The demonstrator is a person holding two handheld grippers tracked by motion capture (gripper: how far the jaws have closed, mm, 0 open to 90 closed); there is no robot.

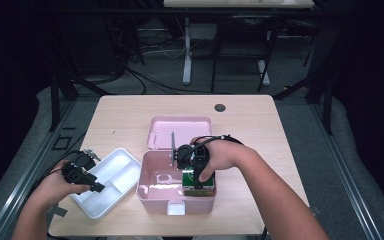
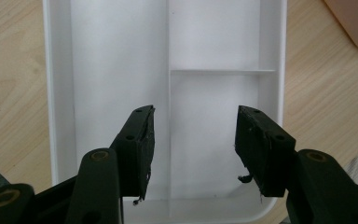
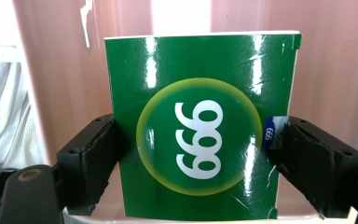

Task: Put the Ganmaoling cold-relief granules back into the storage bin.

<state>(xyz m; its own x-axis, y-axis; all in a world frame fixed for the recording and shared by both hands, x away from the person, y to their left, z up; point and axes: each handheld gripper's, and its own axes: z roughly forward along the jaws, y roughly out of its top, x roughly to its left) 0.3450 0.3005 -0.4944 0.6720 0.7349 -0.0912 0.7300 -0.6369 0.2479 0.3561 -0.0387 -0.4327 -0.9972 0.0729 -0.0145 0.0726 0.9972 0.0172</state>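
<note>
A pink box (image 1: 150, 192) stands open in the middle of the table, its lid (image 1: 180, 131) laid back behind it. Inside its right half is a green carton (image 1: 191, 178); my right gripper (image 1: 198, 187) reaches down into the box from above. In the right gripper view the green carton (image 3: 200, 140) bears a white "999" in a yellow-ringed circle. My right gripper (image 3: 196, 140) is shut on its two sides. To the left lies a white divided tray (image 1: 117, 167). My left gripper (image 1: 99, 187) hovers open over the tray (image 2: 214, 42), and the gripper (image 2: 193, 149) holds nothing.
A small clear item (image 1: 164, 178) lies in the left half of the pink box. The box's white latch (image 1: 176, 208) faces the table's front edge. A dark round hole (image 1: 220, 107) sits near the table's far edge. Crinkled white material (image 3: 0, 93) shows beside the carton.
</note>
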